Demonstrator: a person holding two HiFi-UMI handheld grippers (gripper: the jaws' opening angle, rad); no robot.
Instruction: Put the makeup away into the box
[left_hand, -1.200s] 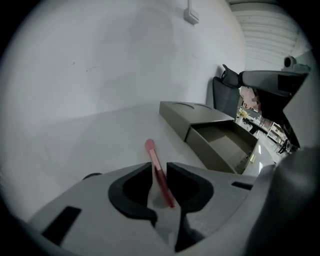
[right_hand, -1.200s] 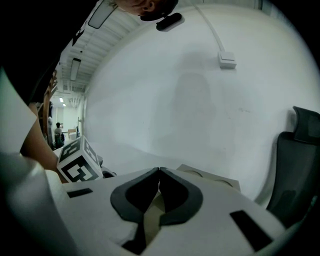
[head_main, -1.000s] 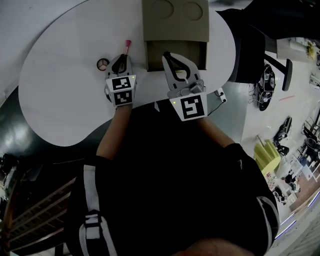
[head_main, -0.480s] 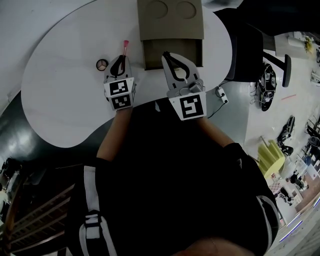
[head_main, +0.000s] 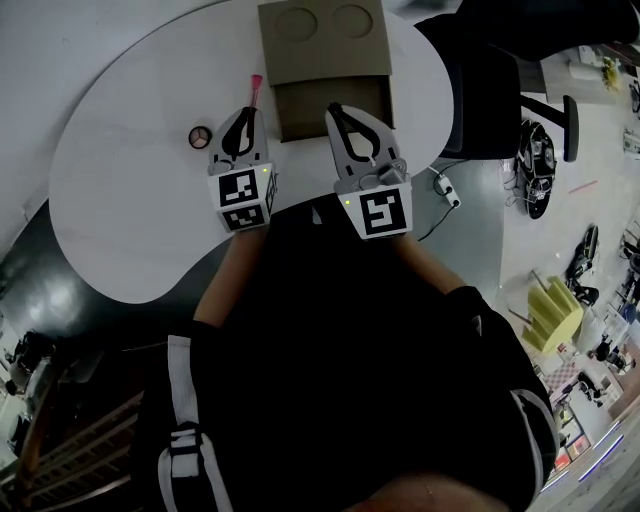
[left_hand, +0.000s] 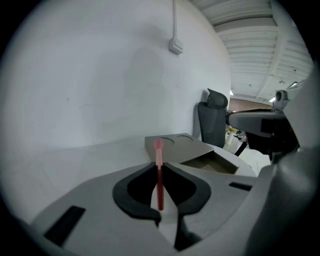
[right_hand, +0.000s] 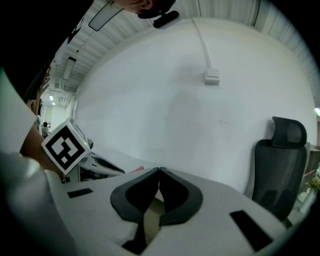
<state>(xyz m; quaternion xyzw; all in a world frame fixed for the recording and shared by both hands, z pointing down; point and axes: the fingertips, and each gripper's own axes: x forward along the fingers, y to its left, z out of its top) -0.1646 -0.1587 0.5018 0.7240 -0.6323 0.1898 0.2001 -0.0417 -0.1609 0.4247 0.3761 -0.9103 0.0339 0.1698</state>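
The left tool (left_hand: 159, 167) pinches a pink stick (left_hand: 159, 150) between nearly closed jaws, tip pointing to 12 o'clock, at 9 o'clock of the open box (head_main: 320, 62). The right tool (right_hand: 159, 170) is closed and empty, at the box's 6 o'clock. A compact (head_main: 200, 136) lies on the worktop (head_main: 130, 205) at 9 o'clock of the left tool.

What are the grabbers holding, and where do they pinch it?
The left gripper pinches a thin red makeup stick just below its pink tip. The right gripper is shut, holding nothing.
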